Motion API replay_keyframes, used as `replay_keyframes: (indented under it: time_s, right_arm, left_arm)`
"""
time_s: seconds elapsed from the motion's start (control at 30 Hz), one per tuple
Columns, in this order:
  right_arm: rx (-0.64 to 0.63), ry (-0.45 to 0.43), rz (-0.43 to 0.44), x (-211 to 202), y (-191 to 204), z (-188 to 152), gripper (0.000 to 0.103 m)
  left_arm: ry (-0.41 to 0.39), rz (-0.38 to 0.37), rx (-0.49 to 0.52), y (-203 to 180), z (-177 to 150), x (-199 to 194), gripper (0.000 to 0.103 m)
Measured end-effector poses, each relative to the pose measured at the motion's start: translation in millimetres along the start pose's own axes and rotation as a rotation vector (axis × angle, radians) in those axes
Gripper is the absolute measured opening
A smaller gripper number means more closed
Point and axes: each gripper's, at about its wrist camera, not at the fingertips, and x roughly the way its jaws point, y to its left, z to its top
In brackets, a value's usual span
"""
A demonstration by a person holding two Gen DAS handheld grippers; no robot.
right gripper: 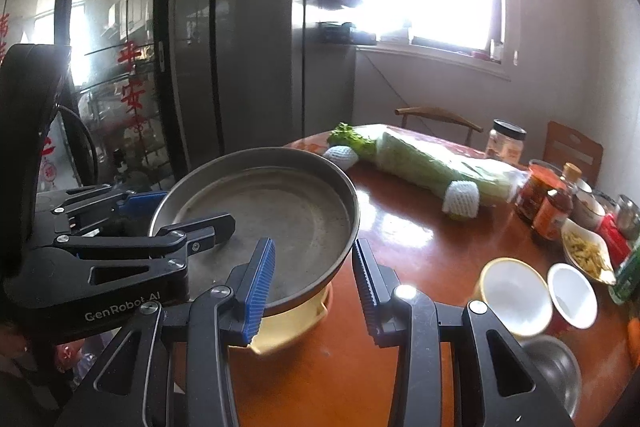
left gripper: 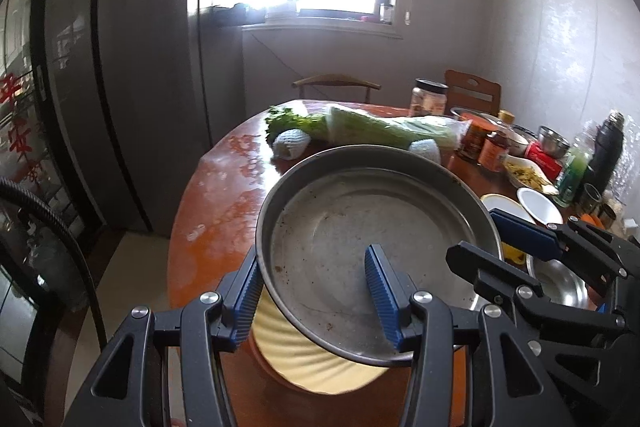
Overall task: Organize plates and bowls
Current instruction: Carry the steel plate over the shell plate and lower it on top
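Note:
A large steel pan-like plate (left gripper: 360, 227) sits tilted on a pale yellow ribbed plate (left gripper: 320, 367) at the near edge of the round wooden table (left gripper: 224, 211). My left gripper (left gripper: 316, 291) is open and straddles the steel plate's near rim, one finger inside, one outside. My right gripper (right gripper: 314, 287) is open and straddles the opposite rim of the steel plate (right gripper: 272, 211). Two white bowls (right gripper: 516, 295) and a small steel bowl (right gripper: 556, 363) sit to the right.
A wrapped cabbage (right gripper: 432, 163), leafy greens (right gripper: 352, 139), jars and sauce bottles (right gripper: 548, 211), a dish of food (right gripper: 588, 255) and a dark flask (left gripper: 604, 151) crowd the table's far and right side. A refrigerator (right gripper: 240, 47) stands left; chairs stand behind the table.

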Motion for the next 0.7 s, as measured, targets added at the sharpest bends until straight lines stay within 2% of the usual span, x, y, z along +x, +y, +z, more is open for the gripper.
replay_keyframes:
  time_s: [0.37,0.7]
  right_arm:
    - [-0.002,0.104,0.058,60,9,-12,0.041]
    - [-0.013,0.174,0.078,89,12,-30,0.041]
  left_arm:
    - [0.082,0.031,-0.039,27,-17,37,0.051]
    - [0.120,0.050,-0.037,34,-32,59,0.051]
